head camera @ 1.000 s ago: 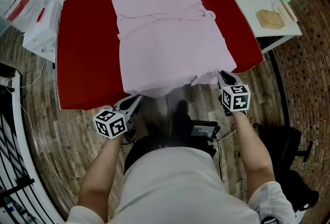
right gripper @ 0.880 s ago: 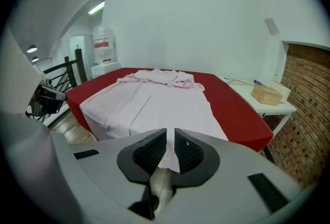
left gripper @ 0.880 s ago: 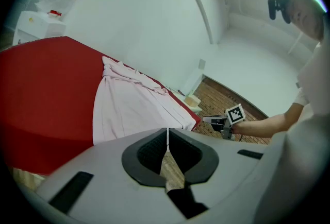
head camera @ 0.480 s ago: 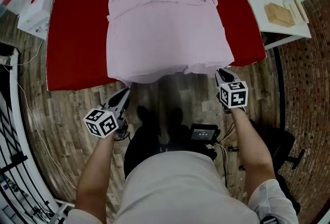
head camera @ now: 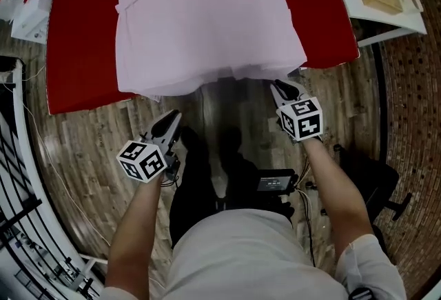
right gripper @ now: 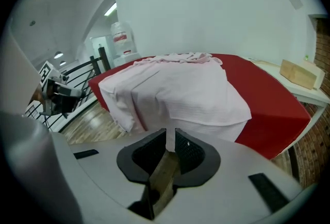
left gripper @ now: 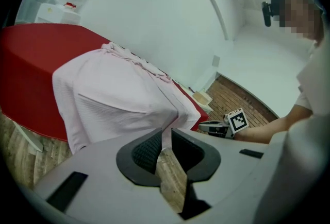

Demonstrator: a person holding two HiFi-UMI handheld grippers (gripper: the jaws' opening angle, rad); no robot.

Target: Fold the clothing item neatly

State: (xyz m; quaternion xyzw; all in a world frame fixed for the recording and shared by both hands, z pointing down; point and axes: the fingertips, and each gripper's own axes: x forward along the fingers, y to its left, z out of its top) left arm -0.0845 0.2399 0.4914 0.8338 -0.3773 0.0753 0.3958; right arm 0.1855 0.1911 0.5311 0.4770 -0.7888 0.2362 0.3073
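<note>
Progress: early; the garment (head camera: 207, 23) lies spread flat on the red table (head camera: 76, 50), sleeves apparently turned in; no crosswise fold shows, so the main folding remains. Long axis runs near to far; collar at the far end, hem (head camera: 207, 83) draped over the near edge. The left gripper (head camera: 175, 114) stands just off the hem; its jaws have just been opening to a narrow gap, with nothing between them. The right gripper (head camera: 274, 84) meets the hem's right corner; its jaws are nearly closed, apparently pinching fabric.
</note>
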